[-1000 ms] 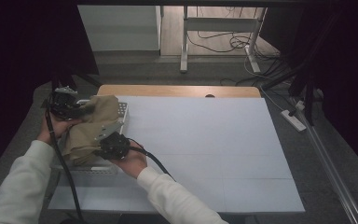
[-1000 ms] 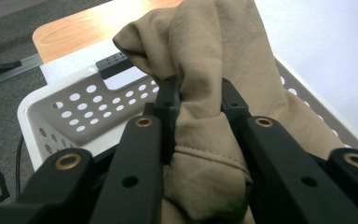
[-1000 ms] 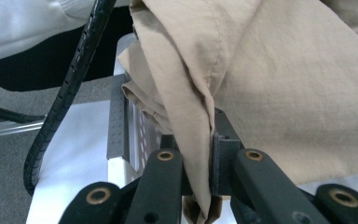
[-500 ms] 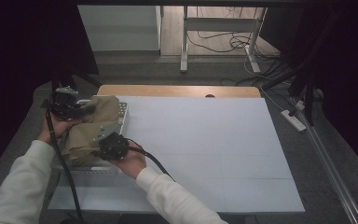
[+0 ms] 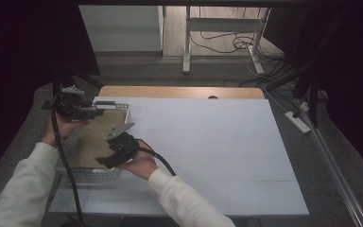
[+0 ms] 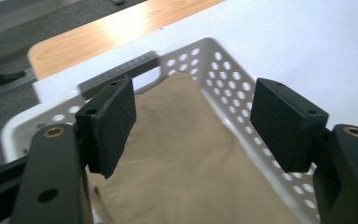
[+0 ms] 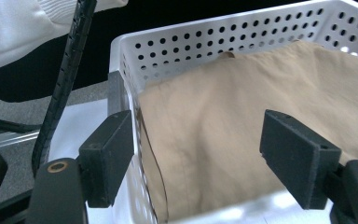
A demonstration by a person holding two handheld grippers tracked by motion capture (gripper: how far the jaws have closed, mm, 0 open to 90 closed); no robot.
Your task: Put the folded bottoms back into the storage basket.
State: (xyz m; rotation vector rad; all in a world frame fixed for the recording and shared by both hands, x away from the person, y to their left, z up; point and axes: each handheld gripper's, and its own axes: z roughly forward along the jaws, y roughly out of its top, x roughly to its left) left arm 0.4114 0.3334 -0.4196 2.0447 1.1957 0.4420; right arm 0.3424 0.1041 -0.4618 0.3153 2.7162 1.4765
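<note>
High view: cloth (image 5: 94, 137) in basket (image 5: 87, 174), far left; both grippers' jaws apart, empty; lift clear without snagging rim

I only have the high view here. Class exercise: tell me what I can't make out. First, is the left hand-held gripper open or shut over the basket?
Observer: Open. In the left gripper view, the left hand-held gripper has its jaws spread apart above the tan cloth, gripping nothing.
Operator: And the right one?
Observer: The right hand-held gripper is open too, jaws apart over the cloth near one corner of the white basket.
Operator: What are the basket walls like?
Observer: They are perforated with rows of small round holes, and the cloth lies inside, below the rim.
</note>
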